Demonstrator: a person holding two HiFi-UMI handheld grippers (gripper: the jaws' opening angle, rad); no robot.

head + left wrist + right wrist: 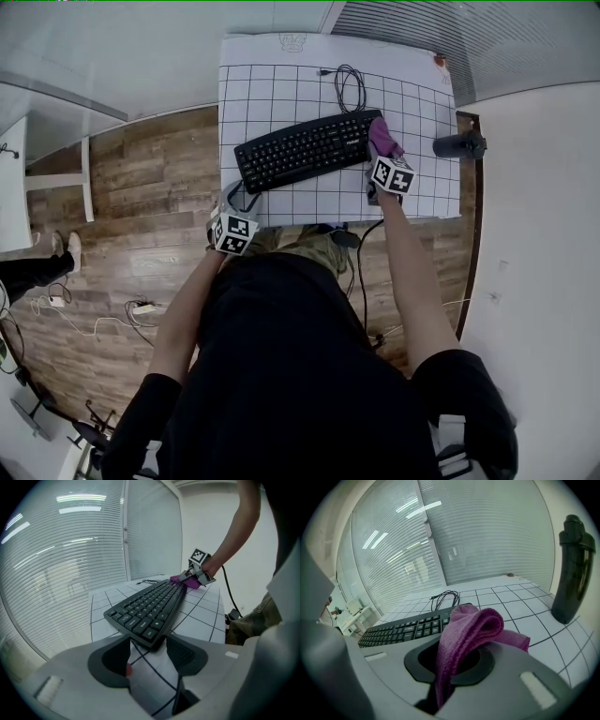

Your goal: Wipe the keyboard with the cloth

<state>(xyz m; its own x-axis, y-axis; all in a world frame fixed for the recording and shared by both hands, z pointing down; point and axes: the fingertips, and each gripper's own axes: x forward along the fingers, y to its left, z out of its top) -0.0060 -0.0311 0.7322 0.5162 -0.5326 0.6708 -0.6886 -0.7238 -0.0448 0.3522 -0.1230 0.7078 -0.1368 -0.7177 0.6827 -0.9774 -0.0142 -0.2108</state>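
My right tongs [382, 161] pinch the purple cloth [471, 623] by the right end of the keyboard [305, 148]. My left tongs [149, 654] are spread open at its left end.

The keyboard [309, 148] is black with white lettering on its keys, and its cable [349, 86] is black too. The cloth [473, 625] is magenta-purple. The table [272, 84] is white, ruled with a thin black grid. The left gripper [148, 654] and right gripper [458, 660] are pale grey with black jaw pads, and their cubes [392, 175] bear black-and-white square markers. The bottle [574, 569] is dark, nearly black. The floor [141, 197] is brown wood planking
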